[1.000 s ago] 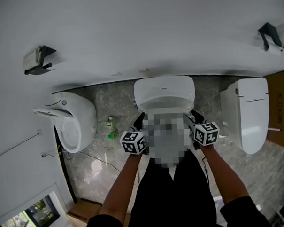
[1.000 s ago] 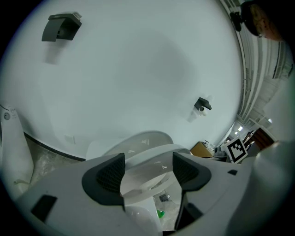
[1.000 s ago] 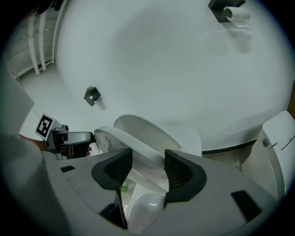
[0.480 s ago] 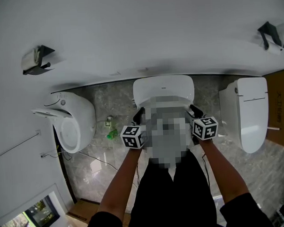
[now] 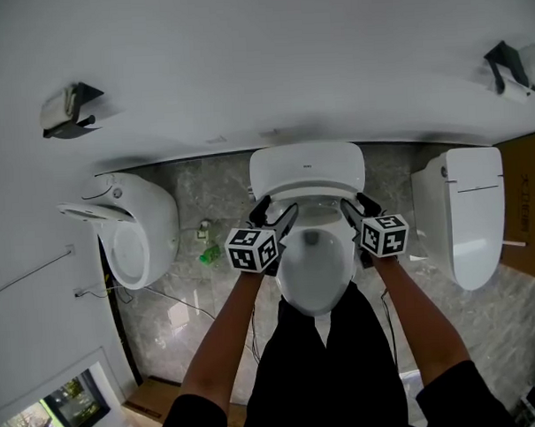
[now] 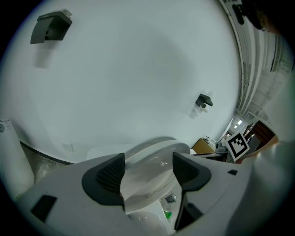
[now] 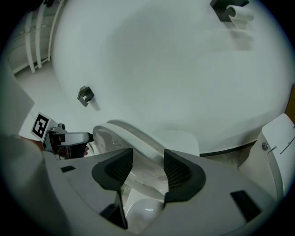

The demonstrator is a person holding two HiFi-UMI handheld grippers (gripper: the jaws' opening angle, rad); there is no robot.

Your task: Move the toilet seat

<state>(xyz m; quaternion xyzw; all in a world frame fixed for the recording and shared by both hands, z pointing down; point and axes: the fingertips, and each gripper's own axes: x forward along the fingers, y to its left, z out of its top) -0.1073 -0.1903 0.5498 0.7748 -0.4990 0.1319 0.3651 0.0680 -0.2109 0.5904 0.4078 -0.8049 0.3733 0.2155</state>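
A white toilet (image 5: 307, 169) stands against the wall in the head view, and its open bowl (image 5: 316, 272) shows between my arms. My left gripper (image 5: 276, 215) holds the left side of the white toilet seat (image 6: 152, 159), which is tilted up off the bowl. In the left gripper view the left gripper (image 6: 147, 170) has both black pads against the seat's edge. My right gripper (image 5: 358, 209) grips the right side. In the right gripper view the right gripper (image 7: 148, 168) has its pads closed on the curved seat rim (image 7: 138, 143). The hinge is hidden.
Another white toilet (image 5: 140, 227) with a raised lid stands at the left, and a closed one (image 5: 467, 213) at the right. A green bottle (image 5: 212, 252) lies on the marble floor. Paper holders (image 5: 68, 111) hang on the wall. A cardboard box (image 5: 528, 201) sits far right.
Both grippers have shifted slightly toward the wall. The inside of the bowl now shows between them.
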